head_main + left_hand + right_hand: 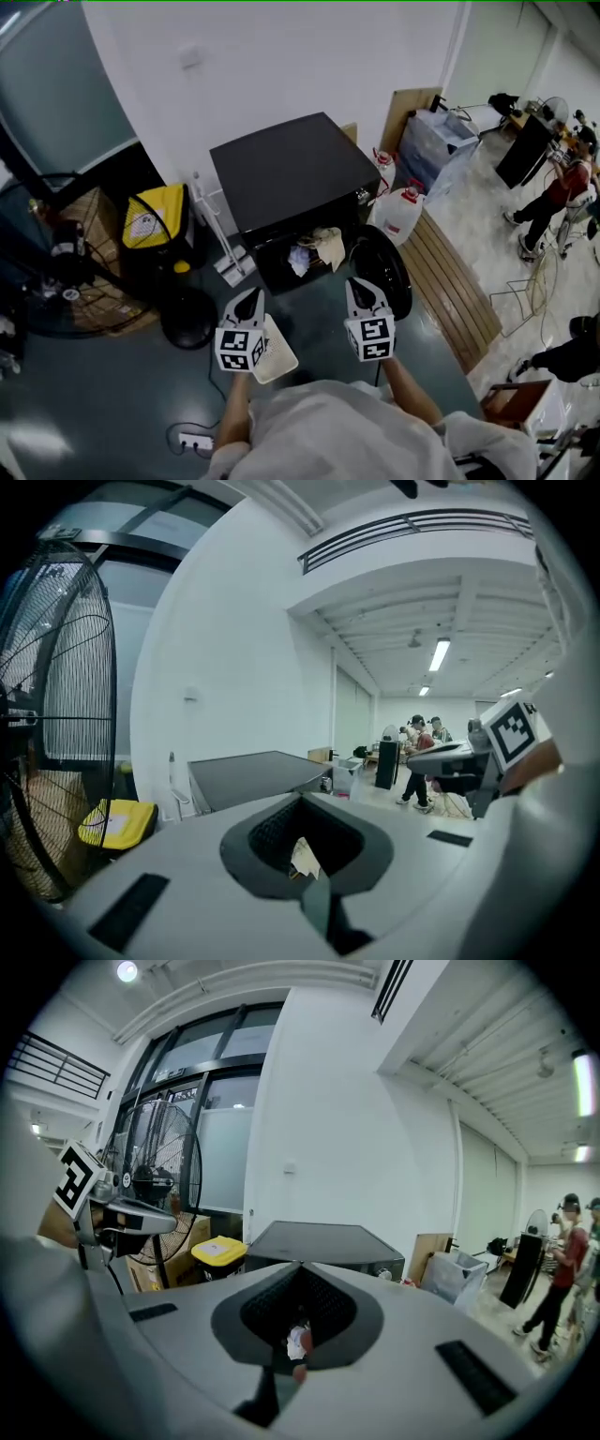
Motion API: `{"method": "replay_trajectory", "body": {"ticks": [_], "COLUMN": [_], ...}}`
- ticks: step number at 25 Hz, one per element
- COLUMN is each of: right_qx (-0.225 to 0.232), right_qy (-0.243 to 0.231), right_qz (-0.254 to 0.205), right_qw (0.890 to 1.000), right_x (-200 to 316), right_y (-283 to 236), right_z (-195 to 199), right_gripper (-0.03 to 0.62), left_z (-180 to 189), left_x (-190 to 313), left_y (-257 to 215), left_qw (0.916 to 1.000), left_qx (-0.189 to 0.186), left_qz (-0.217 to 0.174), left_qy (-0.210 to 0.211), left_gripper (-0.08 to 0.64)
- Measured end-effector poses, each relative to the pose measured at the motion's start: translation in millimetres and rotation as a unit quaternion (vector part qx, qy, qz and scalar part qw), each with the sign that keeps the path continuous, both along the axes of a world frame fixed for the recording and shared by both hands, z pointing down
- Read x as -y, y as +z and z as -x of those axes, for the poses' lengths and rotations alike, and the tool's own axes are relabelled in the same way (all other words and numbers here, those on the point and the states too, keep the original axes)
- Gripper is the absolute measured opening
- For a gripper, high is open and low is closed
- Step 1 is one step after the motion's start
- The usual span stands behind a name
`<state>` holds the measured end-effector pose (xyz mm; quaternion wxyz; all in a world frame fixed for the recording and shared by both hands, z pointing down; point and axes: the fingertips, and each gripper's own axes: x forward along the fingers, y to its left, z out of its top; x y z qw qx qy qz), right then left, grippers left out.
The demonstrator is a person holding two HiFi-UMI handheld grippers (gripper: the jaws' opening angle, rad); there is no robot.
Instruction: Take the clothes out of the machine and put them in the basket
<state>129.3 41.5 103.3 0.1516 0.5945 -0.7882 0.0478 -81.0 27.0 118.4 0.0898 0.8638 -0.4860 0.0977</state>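
A black machine (291,173) stands against the white wall with its round door (382,267) swung open to the right. White and beige clothes (314,251) bulge from the opening. My left gripper (249,295) and right gripper (361,284) hover side by side in front of the opening, both shut and empty, a short way back from the clothes. A pale basket (277,354) sits on the floor under the left gripper. In the left gripper view the clothes (305,857) show past the closed jaws, and likewise the clothes (298,1340) in the right gripper view.
A big floor fan (56,272) and a yellow-lidded bin (155,217) stand to the left. White jugs (401,214) and a wooden slatted bench (459,291) lie to the right. A power strip (195,441) lies near my feet. A person (553,202) stands far right.
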Motion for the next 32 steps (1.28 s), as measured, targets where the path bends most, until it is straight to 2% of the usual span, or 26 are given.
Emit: {"method": "replay_trajectory", "body": {"ticks": [8,13,24,32], "right_qx": [-0.002,0.004,0.004,0.008], "right_qy": [0.002,0.005,-0.029,-0.062], "right_qz": [0.016,0.03,0.054,0.088], "right_qw": [1.0,1.0,0.998,0.994], "right_x": [25,24,50,78], "right_y": [18,27,41,86], "right_z": [17,15,21,5], "right_gripper": [0.025,0.025,0.025,0.025], "left_z": [19,16,12,-7], "left_x": [30,29,40,53], "left_y": [15,24,36,73], "left_qw": [0.9999,0.9998,0.9989,0.9964], "left_qx": [0.0,0.002,0.008,0.024], "left_qz": [0.01,0.021,0.041,0.068], "left_qy": [0.0,0.0,-0.019,-0.044], "left_gripper": [0.018,0.018,0.018,0.018]}}
